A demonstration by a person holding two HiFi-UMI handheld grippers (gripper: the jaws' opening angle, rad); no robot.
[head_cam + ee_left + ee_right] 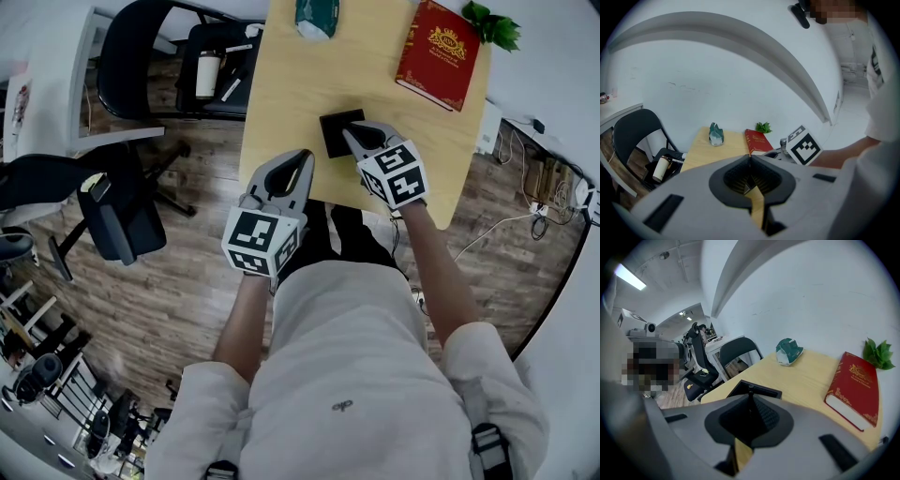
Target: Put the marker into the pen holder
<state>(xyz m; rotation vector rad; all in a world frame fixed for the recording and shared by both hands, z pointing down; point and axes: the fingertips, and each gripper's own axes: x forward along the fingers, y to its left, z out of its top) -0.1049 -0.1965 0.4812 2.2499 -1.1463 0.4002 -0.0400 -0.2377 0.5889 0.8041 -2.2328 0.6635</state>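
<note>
Seen from above, a person stood at the near edge of a light wooden table, holding a two-jaw gripper in each hand.

The left gripper hovered over the table's near edge, at about 7 o'clock from the pen holder. In the left gripper view its jaws were pressed together, tip to tip, with only the table showing through the hollow behind them.

The right gripper reached in from 5 o'clock, its tips at the right side of the pen holder. In the right gripper view the jaws were likewise closed tip to tip, pointing at the holder just beyond.

The pen holder was a black square box standing on the near middle of the table. The marker could not be made out in any view.

A red book with gold print lay flat at 1 o'clock from the holder. A leafy green plant sat past the book, at the far right corner. A crumpled teal bundle lay at 12 o'clock, at the far edge. Beside the table's far left corner stood a black chair with a cup on its seat.
</note>
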